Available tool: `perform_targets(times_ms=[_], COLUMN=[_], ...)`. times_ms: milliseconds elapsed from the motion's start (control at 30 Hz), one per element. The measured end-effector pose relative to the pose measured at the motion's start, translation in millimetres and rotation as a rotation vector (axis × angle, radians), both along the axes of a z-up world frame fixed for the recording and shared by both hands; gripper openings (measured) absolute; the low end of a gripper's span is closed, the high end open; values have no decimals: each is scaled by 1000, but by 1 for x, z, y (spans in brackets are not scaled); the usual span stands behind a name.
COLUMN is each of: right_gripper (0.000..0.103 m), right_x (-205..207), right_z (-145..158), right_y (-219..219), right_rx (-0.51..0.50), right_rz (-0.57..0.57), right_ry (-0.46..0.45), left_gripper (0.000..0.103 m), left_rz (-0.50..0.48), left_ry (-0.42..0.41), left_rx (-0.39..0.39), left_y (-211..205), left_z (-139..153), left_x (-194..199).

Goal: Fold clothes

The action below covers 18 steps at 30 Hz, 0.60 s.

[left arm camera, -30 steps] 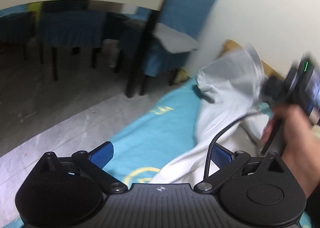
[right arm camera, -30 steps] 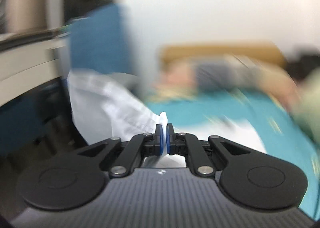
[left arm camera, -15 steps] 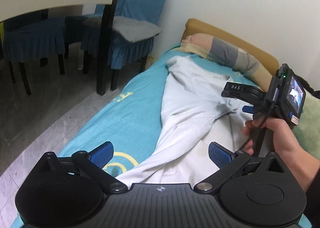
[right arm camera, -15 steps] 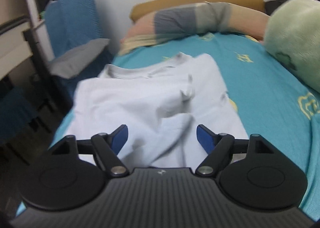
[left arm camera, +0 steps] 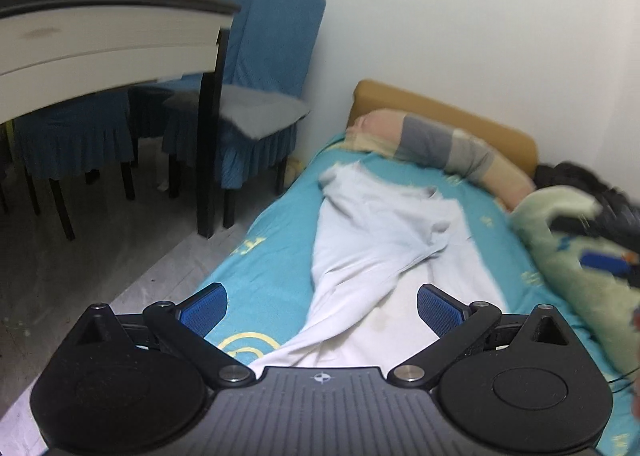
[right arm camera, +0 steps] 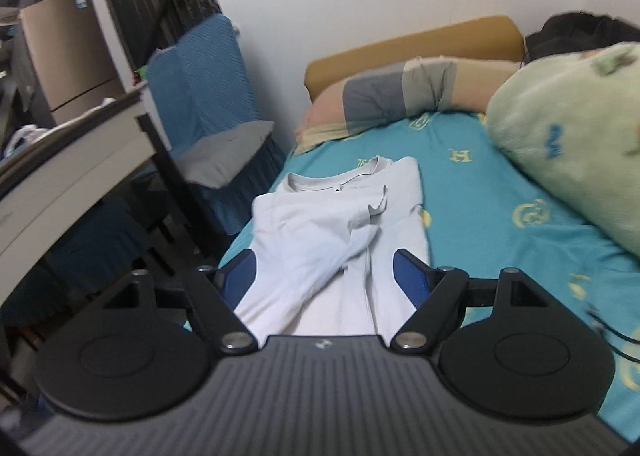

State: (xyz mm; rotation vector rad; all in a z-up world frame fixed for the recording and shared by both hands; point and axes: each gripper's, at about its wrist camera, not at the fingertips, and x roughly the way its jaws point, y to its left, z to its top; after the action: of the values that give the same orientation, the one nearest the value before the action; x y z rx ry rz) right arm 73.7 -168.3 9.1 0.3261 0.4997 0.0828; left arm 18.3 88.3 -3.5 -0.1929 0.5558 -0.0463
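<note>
Dim, flat indoor light; soft motion blur, strong fisheye bending at the edges.

This is a lived-in room of a home, part bedroom, part dining corner; a bed [right arm camera: 500,183] with a teal printed sheet fills the near and right side, with a tan headboard [right arm camera: 416,41] against the white far wall, a striped pillow [right arm camera: 400,91] below it and a pale green blanket [right arm camera: 568,127] at the right; to the left stand a white-topped table [left arm camera: 100,39] on dark legs and blue-covered chairs [left arm camera: 276,67]; a cardboard box [right arm camera: 68,55] sits at the far left; a light shirt [right arm camera: 340,223] lies on the sheet.
</note>
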Motion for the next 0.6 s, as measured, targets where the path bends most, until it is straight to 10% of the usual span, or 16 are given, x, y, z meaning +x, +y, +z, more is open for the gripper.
perform_targets(times_ms=[233,600], right_gripper=[77,77], right_x=[-106,-127], right_z=[13,-14], right_y=[-20,-59], right_rx=[-2,112], right_rz=[37,11], right_ry=[-77,-21], left_gripper=[102,100], left_rz=[-17,-8], left_ry=[-17,103], left_rx=[-94,-125], left_y=[21,110], left_z=[51,91], left_x=[-47,-66])
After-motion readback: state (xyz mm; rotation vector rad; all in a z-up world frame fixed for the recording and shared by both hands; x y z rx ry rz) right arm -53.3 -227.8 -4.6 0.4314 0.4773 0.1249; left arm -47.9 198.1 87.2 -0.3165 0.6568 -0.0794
